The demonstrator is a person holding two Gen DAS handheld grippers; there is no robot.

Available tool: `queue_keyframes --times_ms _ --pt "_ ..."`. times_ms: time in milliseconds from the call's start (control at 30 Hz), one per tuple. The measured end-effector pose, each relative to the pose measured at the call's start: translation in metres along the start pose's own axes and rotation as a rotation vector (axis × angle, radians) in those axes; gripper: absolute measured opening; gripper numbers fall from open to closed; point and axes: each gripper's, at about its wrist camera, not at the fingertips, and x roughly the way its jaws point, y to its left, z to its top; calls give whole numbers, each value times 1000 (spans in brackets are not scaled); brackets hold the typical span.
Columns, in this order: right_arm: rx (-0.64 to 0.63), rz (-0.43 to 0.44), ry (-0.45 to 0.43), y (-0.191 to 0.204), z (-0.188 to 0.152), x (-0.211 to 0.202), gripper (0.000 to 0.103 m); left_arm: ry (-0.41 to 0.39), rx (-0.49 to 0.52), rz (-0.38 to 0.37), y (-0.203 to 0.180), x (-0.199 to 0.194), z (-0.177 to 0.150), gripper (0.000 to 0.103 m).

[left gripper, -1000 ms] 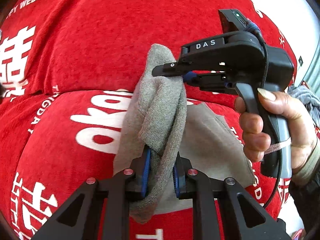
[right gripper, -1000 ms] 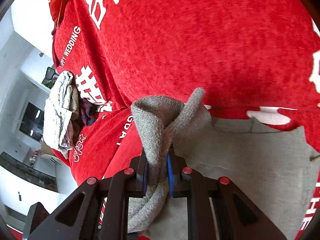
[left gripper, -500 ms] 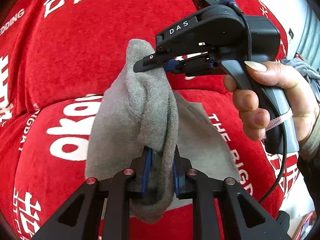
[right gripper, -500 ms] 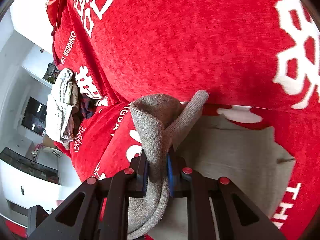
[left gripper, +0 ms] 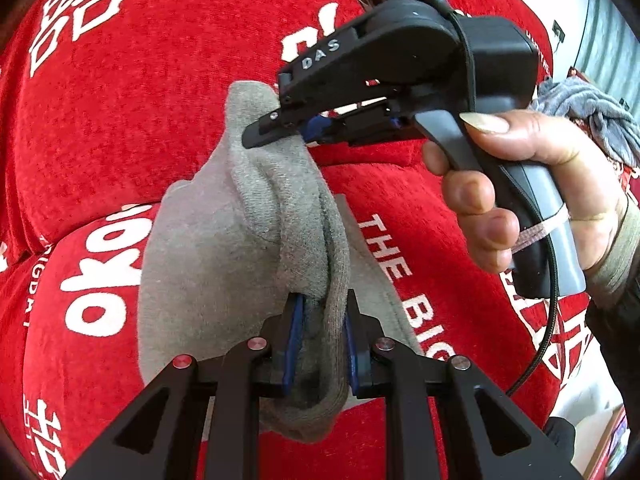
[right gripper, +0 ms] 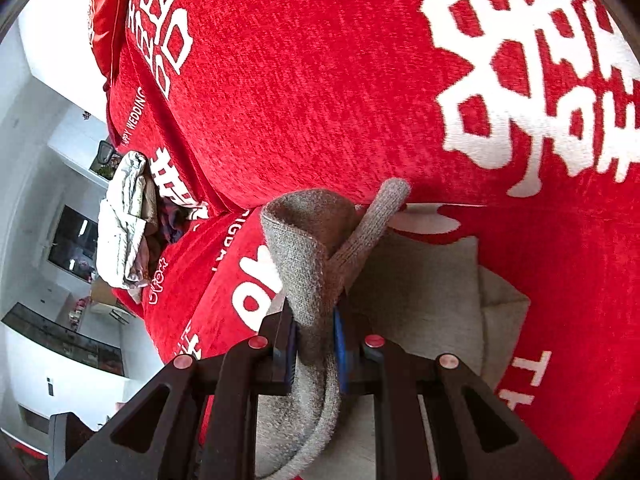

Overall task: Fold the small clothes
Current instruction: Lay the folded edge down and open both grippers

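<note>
Left wrist view: the left gripper (left gripper: 320, 344) is clamped on a bunched fold of the grey garment (left gripper: 224, 256), which hangs over a red cover (left gripper: 120, 100) with white lettering. The right gripper (left gripper: 280, 128), held in a hand (left gripper: 532, 188), pinches the cloth's far upper edge and blocks part of the cover. A grey-blue cloth (left gripper: 588, 116) lies behind it.

Right wrist view: the right gripper (right gripper: 314, 344) grips a fold of the garment (right gripper: 424, 292); a pile of clothes (right gripper: 128, 220) sits at left.

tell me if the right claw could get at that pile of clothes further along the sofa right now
Probably not: the right claw is shut on the grey garment, and the clothes pile lies well off along the red sofa cover.
</note>
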Motion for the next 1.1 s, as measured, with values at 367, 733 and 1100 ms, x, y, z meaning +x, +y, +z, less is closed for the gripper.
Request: queue_keyframes --times_ms 367,733,1100 --pt "-53 -23 32 -28 -4 0 17 79 87 -8 -53 33 2 5" --pt "22 21 -5 -70 -21 1 17 149 94 17 -65 71 -8 5" --pt "88 48 -51 -100 -35 -11 17 143 143 16 -83 69 -10 5"
